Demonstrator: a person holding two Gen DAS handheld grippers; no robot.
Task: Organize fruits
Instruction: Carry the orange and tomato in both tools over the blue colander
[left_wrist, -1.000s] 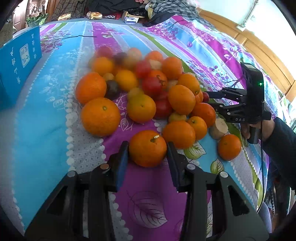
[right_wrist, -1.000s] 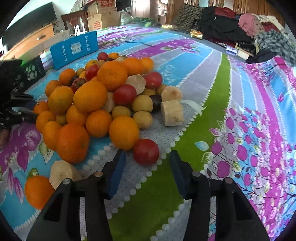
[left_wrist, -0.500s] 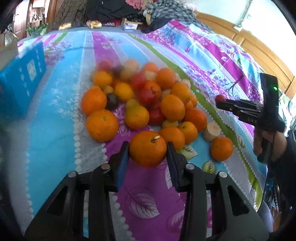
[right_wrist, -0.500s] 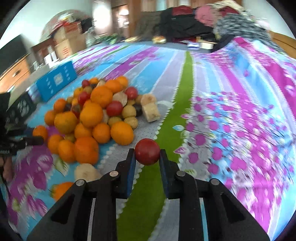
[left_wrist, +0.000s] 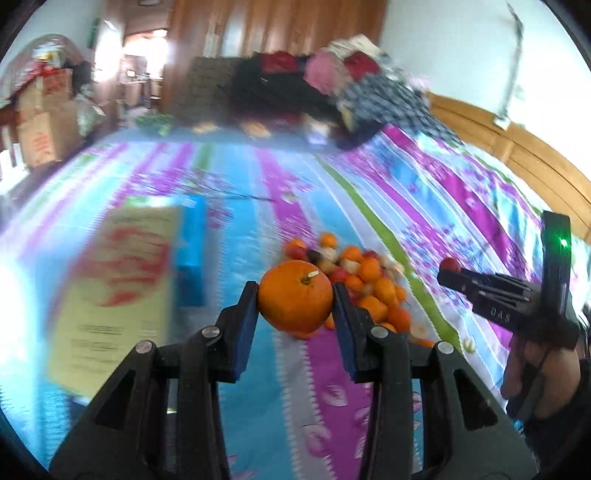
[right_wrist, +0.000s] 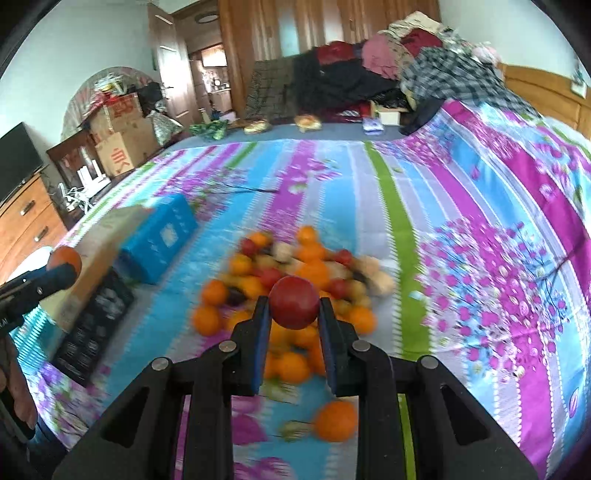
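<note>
My left gripper (left_wrist: 295, 295) is shut on a large orange (left_wrist: 294, 295) and holds it high above the bed. My right gripper (right_wrist: 293, 308) is shut on a dark red fruit (right_wrist: 294, 302), also raised. The fruit pile (right_wrist: 295, 273) of oranges, red fruits and pale pieces lies on the flowered bedspread below; it also shows in the left wrist view (left_wrist: 365, 280). The right gripper with its red fruit shows at the right of the left wrist view (left_wrist: 448, 267). The left gripper with its orange shows at the left of the right wrist view (right_wrist: 64, 260).
A blue box (right_wrist: 159, 232), a beige box (left_wrist: 114, 291) and a black crate (right_wrist: 92, 328) stand left of the pile. One orange (right_wrist: 334, 421) lies apart near me. Clothes (right_wrist: 369, 66) are heaped at the bed's far end.
Both grippers have risen well above the bed with their fruits, so the pile looks smaller and farther. The views have tilted up toward the room.
</note>
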